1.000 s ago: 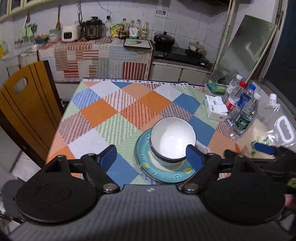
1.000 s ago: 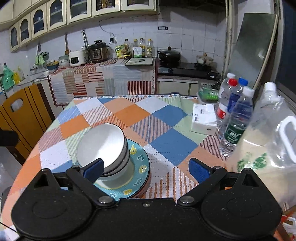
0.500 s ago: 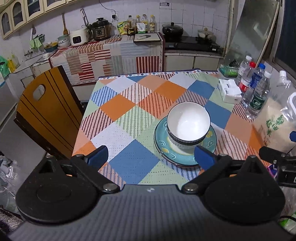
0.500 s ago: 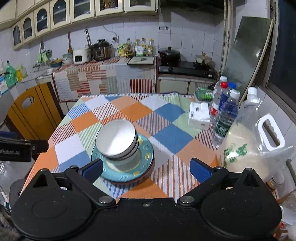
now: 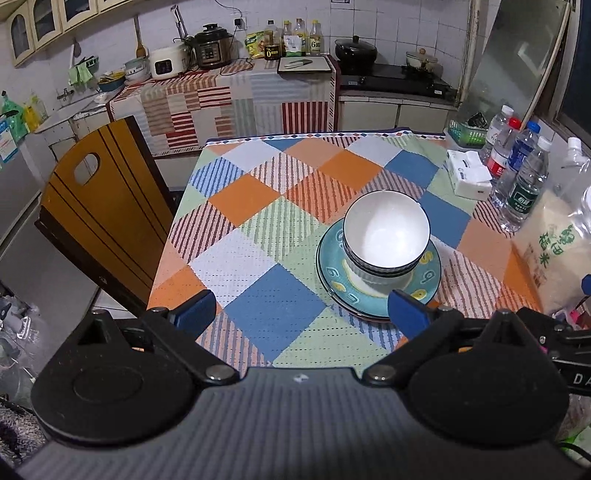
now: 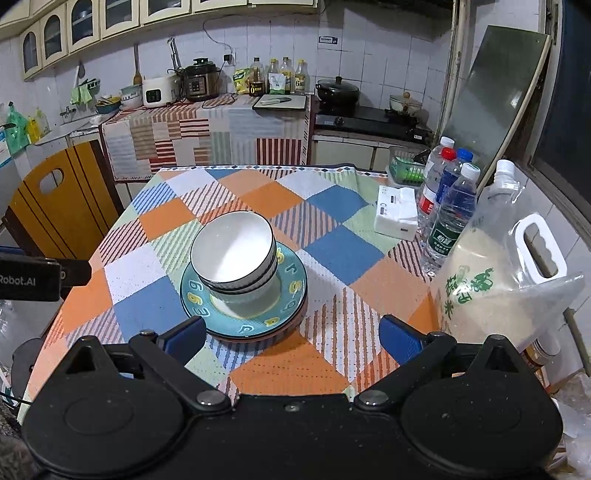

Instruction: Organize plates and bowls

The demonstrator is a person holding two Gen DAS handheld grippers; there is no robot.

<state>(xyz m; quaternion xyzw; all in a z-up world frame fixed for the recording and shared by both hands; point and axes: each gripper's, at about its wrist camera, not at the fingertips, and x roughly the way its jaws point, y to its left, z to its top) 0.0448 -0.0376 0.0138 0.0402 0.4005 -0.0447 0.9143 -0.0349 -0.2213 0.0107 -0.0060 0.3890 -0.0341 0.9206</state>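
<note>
Dim indoor lighting from overhead; corners darken. Strong fisheye curvature bends the wall tiles (image 6: 388, 44) and cabinets (image 6: 85, 26) near the edges. A soft highlight sits inside the white bowl (image 5: 386, 230). Mid-frame is sharp; the window (image 6: 569, 92) reads black.

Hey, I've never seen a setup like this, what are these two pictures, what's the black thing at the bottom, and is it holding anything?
There is no robot here: a person holds a two-finger gripper in each hand, and each one carries a wide-angle camera looking along its fingers. One picture is from the left gripper, the other from the right gripper. Both are open and hold nothing. On the checked tablecloth sit stacked white bowls on teal plates. At the right edge stand water bottles, a tissue pack and a bag of rice.
</note>
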